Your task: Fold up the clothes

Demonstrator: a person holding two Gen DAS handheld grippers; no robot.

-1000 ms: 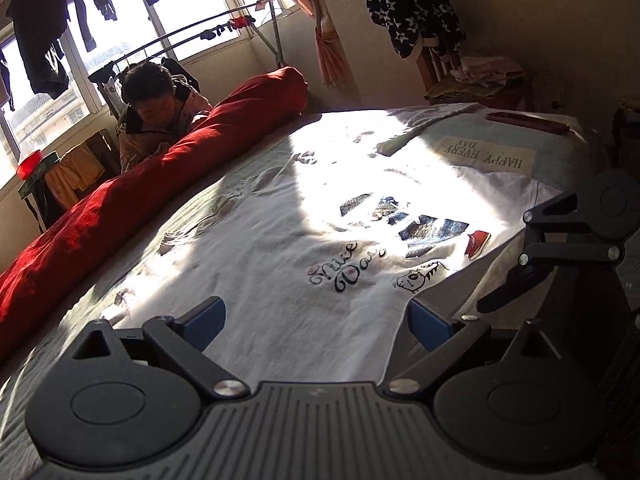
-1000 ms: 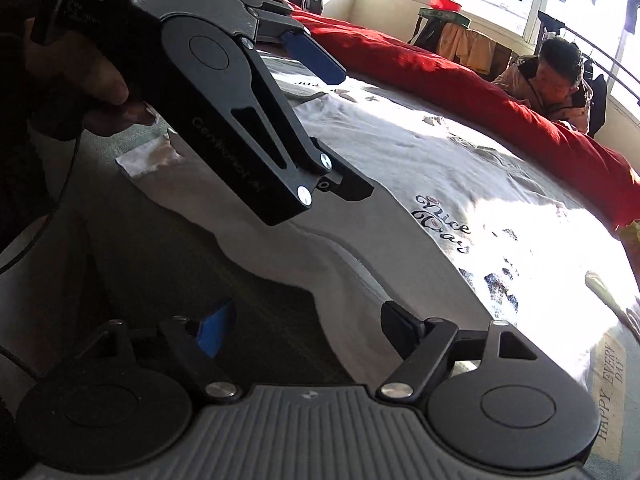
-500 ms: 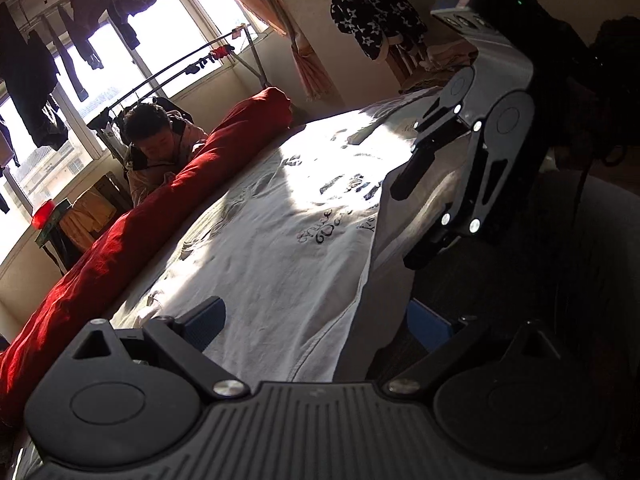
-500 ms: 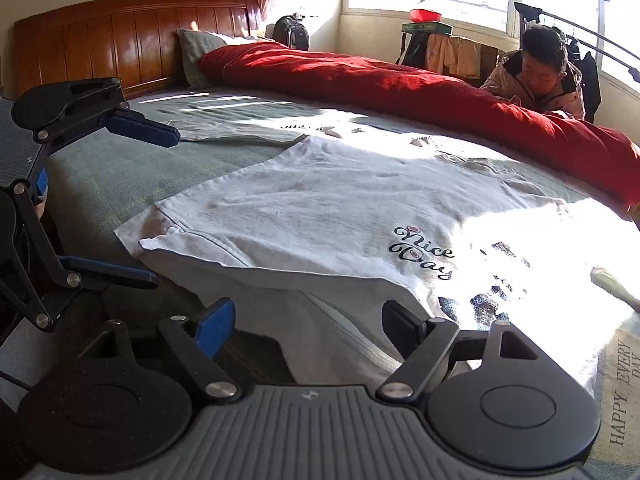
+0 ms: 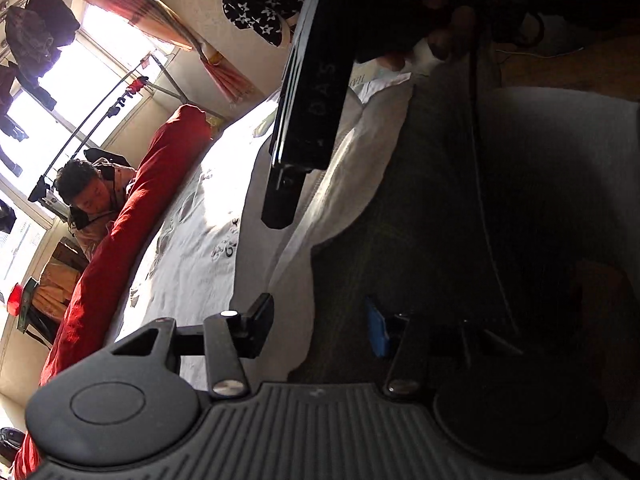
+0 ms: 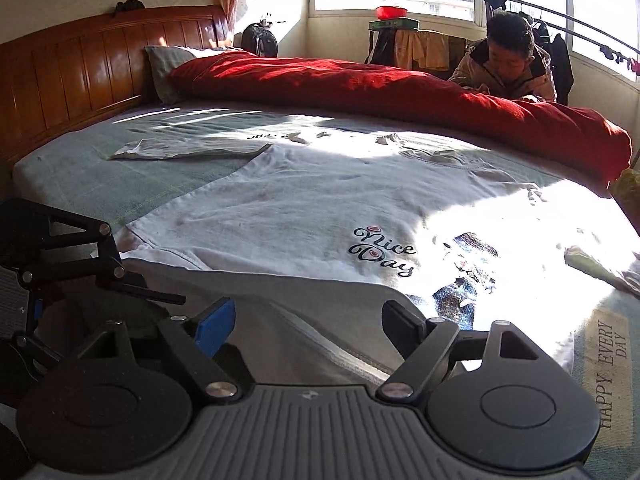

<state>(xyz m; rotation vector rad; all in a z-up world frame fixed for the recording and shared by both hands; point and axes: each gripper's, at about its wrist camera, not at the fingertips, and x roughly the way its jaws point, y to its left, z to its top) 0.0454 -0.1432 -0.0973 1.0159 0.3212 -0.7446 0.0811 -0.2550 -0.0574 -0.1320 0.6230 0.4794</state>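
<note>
White tee (image 6: 304, 204) lies flat on the bed (image 6: 80, 176), long axis running left to right, near hem right under both my tongs. Left tongs (image 5: 320, 328) have just been closing, half-shut around the hem, not pinching yet. Right tongs (image 6: 308, 320) gape wide, holding nothing.

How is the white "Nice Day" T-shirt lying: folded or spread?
Mostly spread: the white T-shirt lies flat across the bed, print up; only its near edge looks doubled over.

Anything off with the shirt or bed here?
White T-shirt lies mostly flat, print up, but its near edge is bunched and overhangs the bed edge. A second, folded garment lies near the headboard. Nothing spilled or damaged.
</note>
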